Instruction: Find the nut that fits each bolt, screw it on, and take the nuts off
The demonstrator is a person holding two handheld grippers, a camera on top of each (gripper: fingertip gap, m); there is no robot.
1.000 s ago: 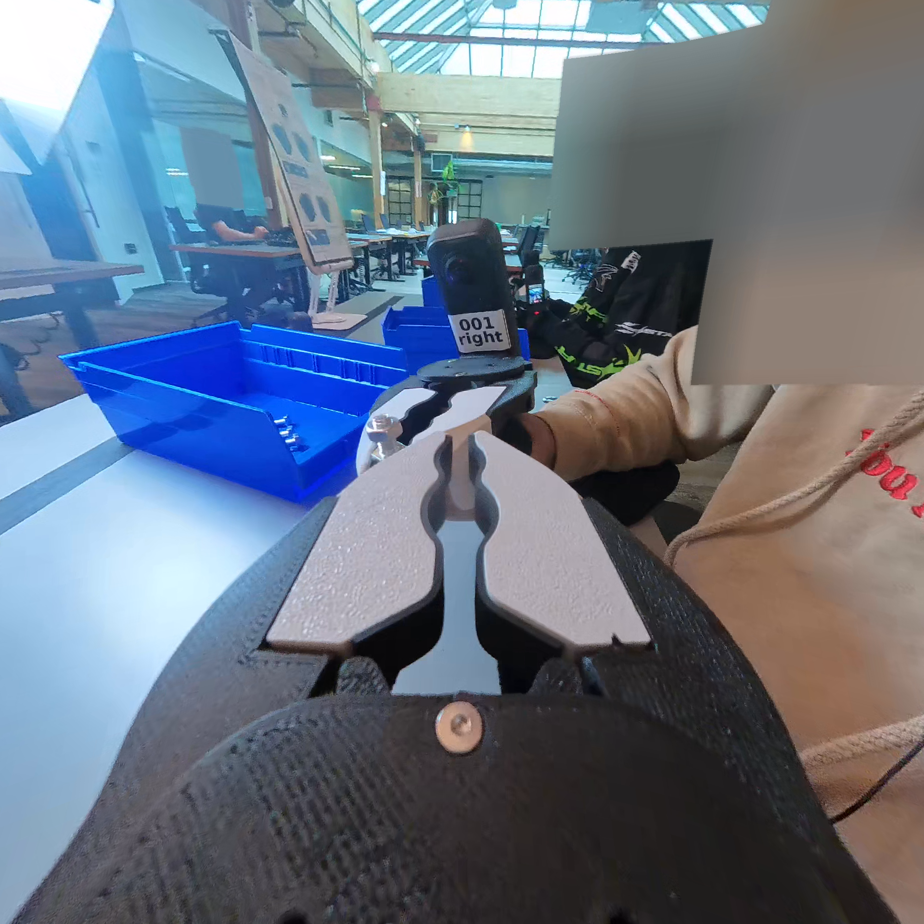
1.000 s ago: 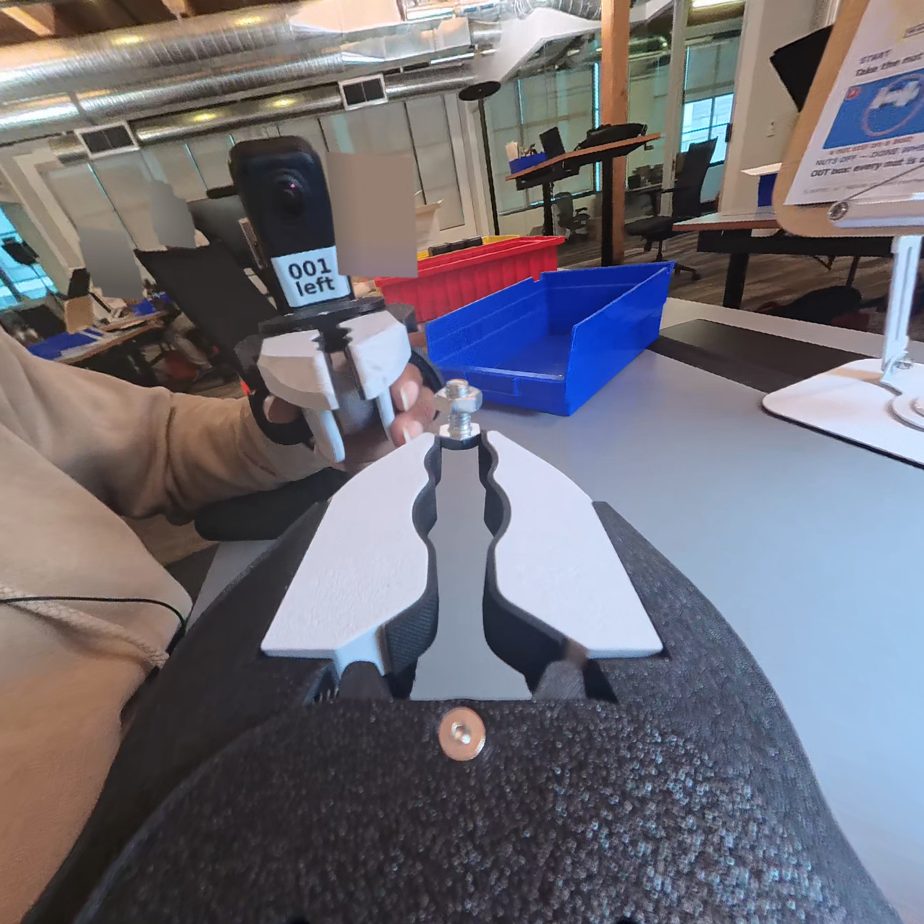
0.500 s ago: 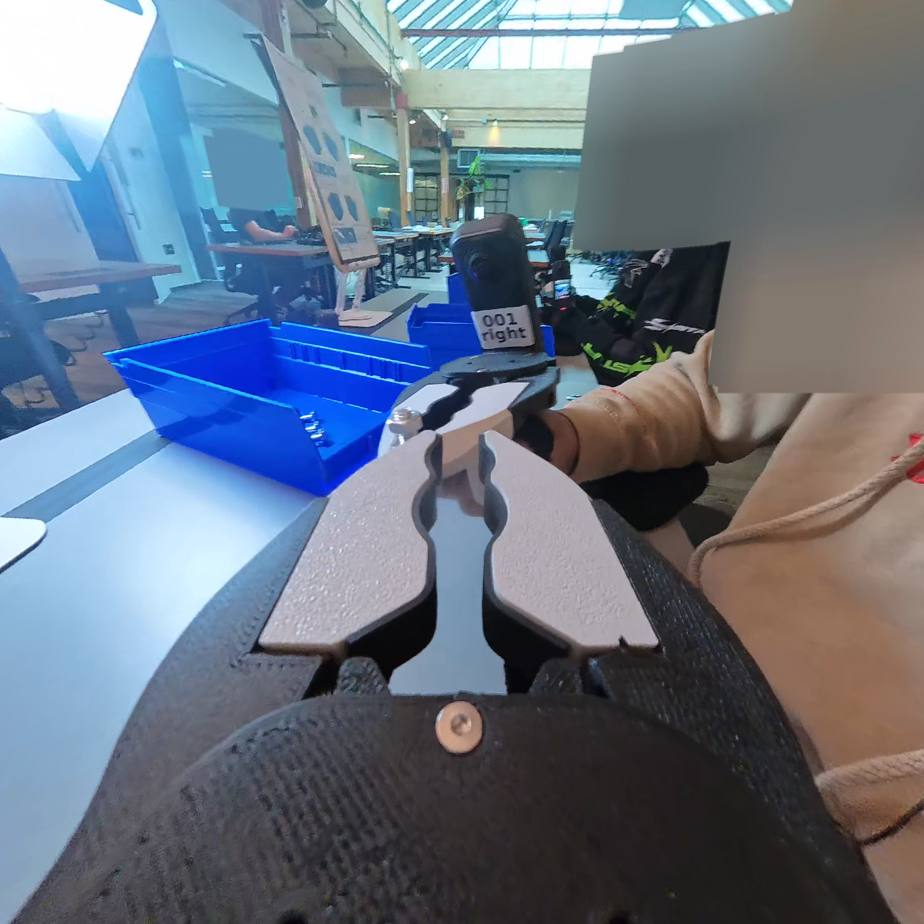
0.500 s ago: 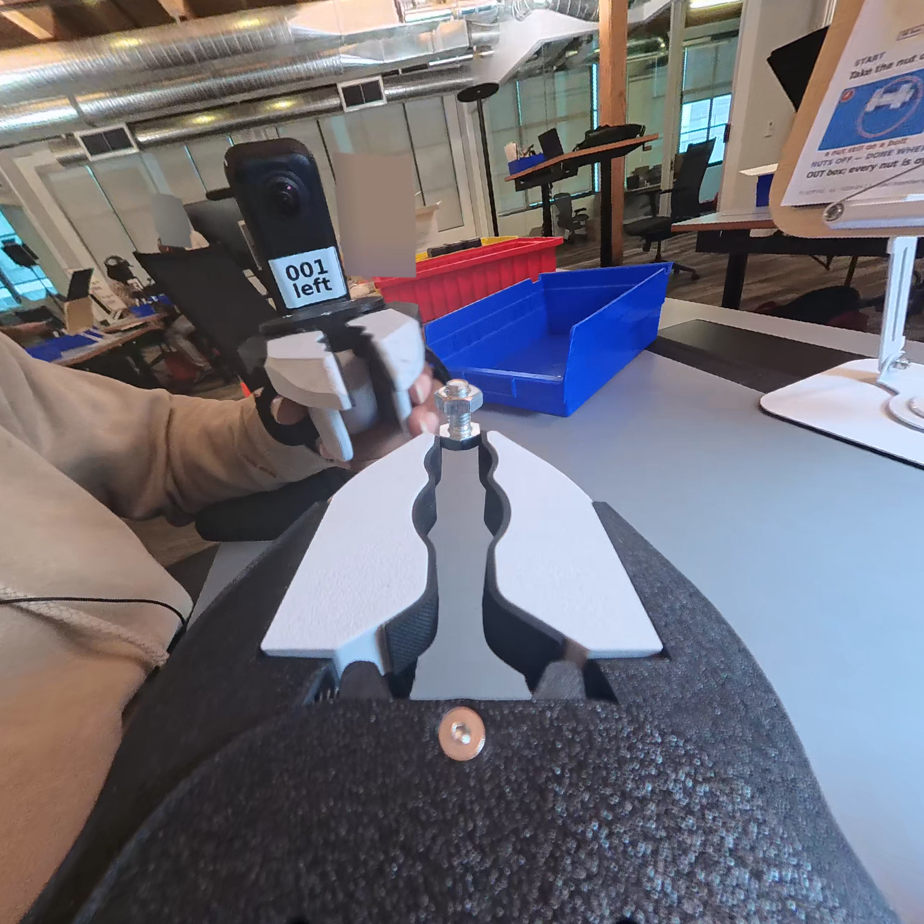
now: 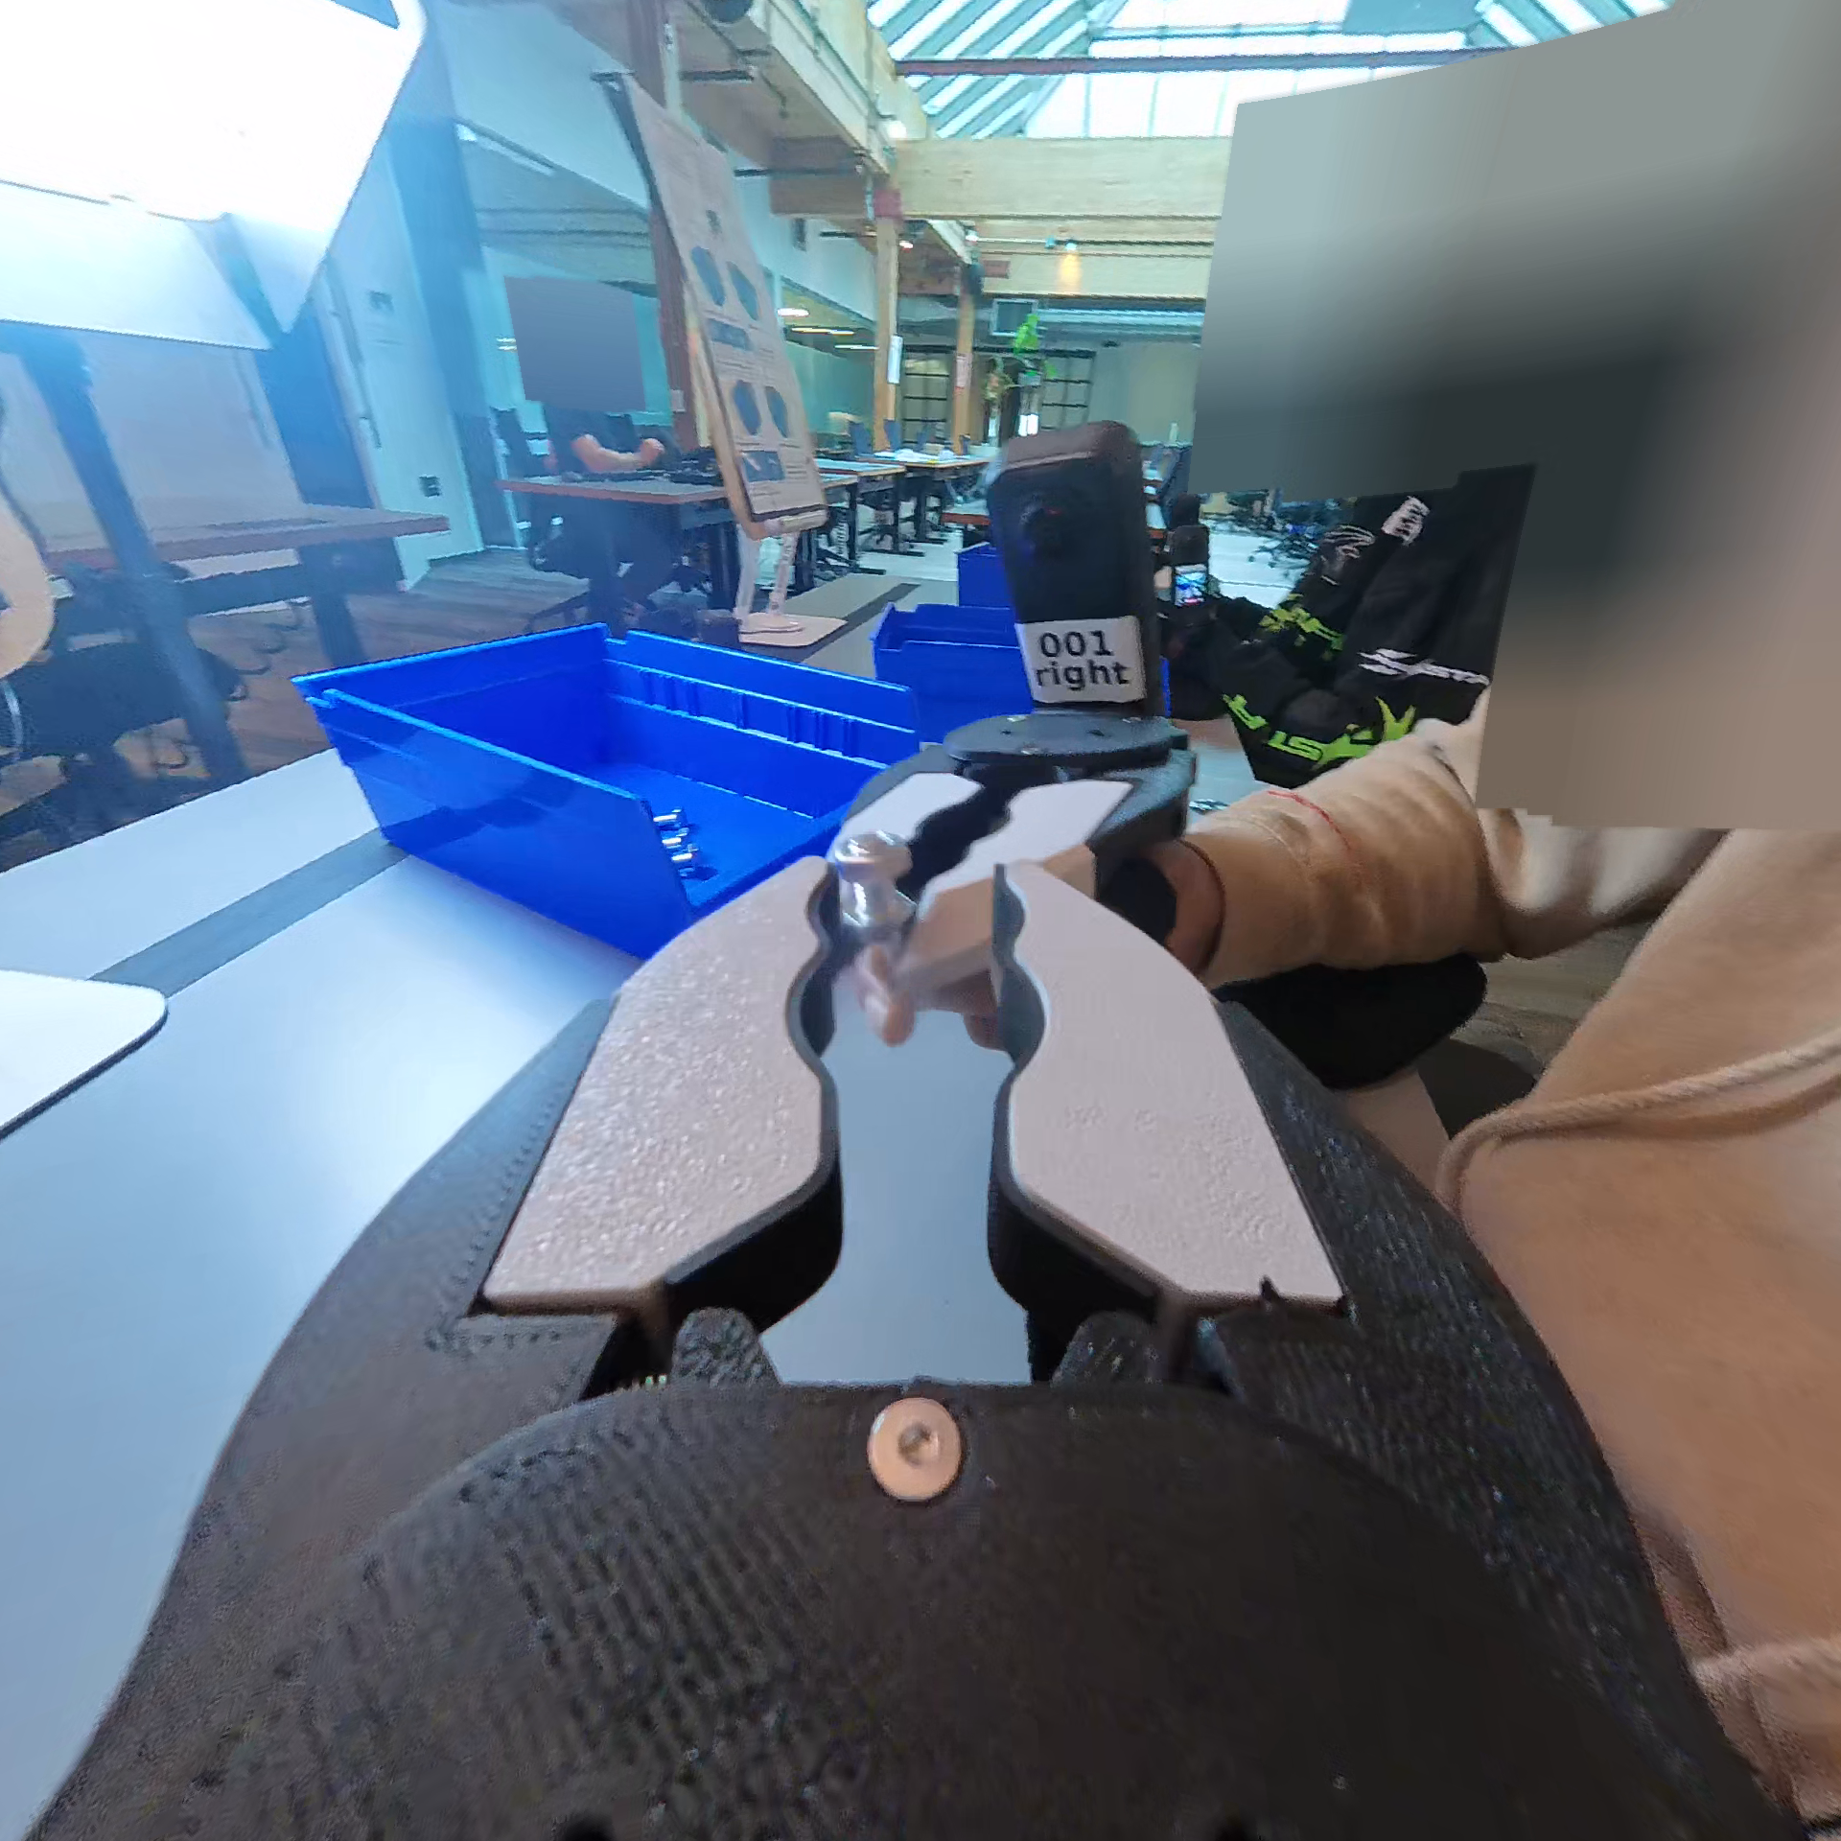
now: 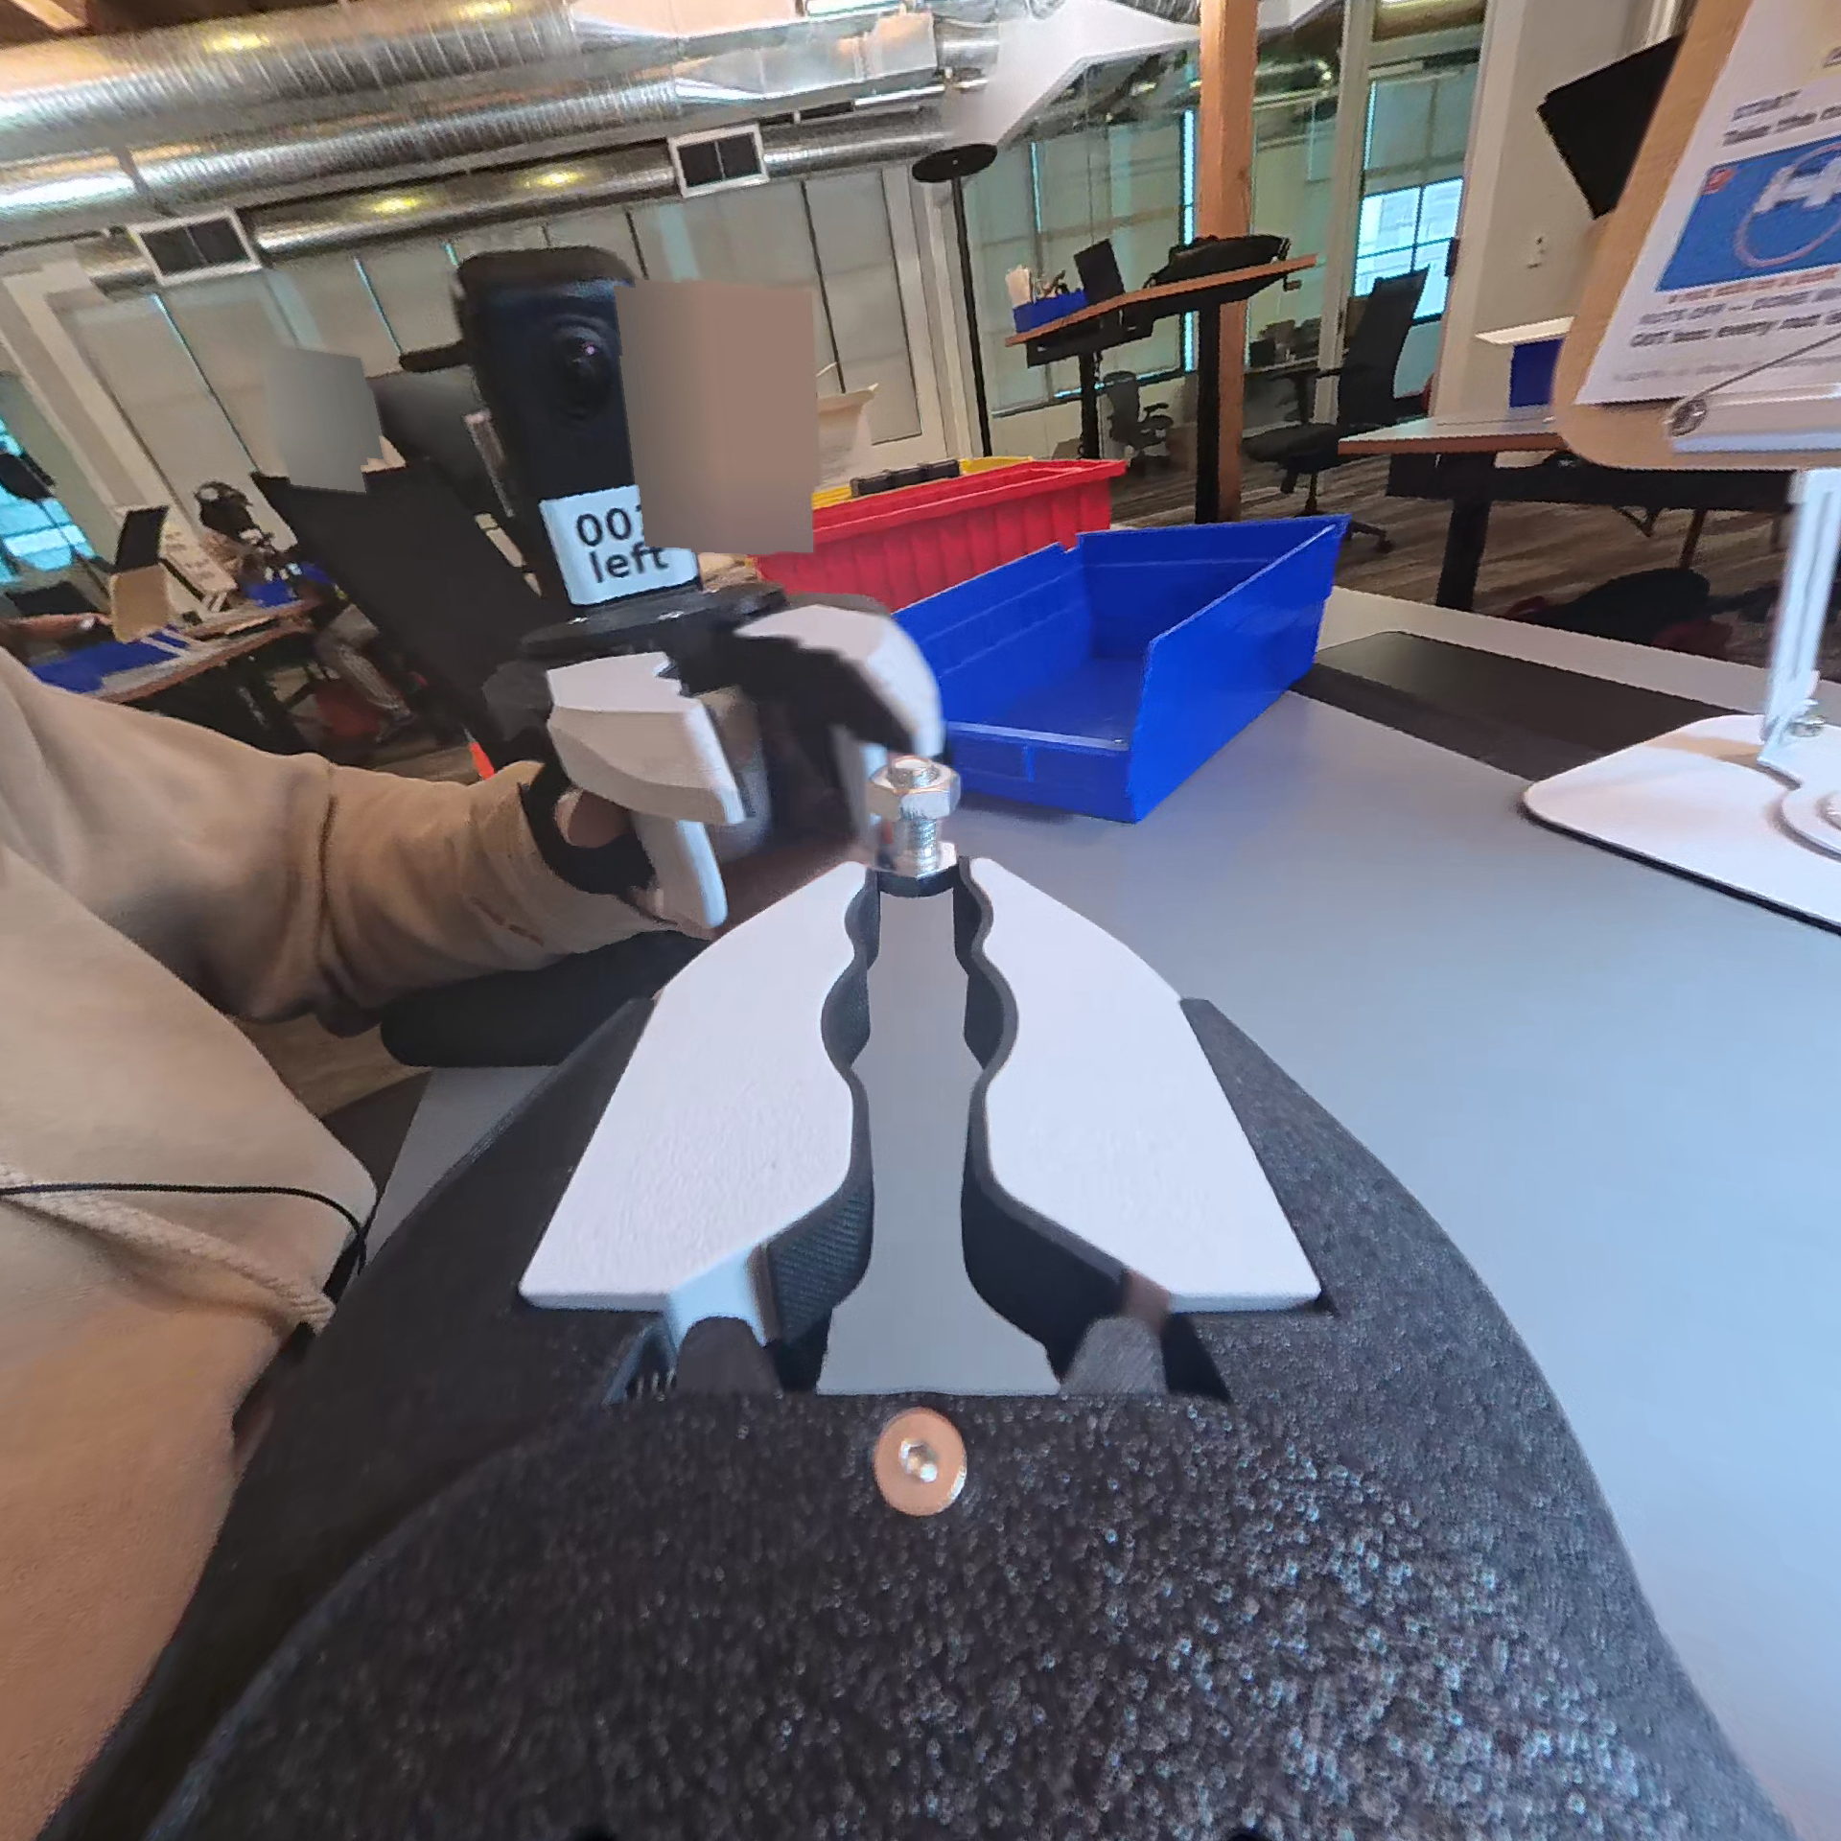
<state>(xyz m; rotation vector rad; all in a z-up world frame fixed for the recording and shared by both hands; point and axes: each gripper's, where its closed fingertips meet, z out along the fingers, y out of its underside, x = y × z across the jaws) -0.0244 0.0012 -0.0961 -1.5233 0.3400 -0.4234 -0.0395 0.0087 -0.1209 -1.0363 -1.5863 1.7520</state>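
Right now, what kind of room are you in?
Probably a big open office or workshop: rows of desks and chairs behind, metal air ducts overhead, and blue parts bins on the grey worktable.

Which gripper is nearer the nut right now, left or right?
Left. The nut sits atop the bolt; the left gripper has one finger beside it, maybe touching. The right gripper clamps the bolt's lower end, below the nut.
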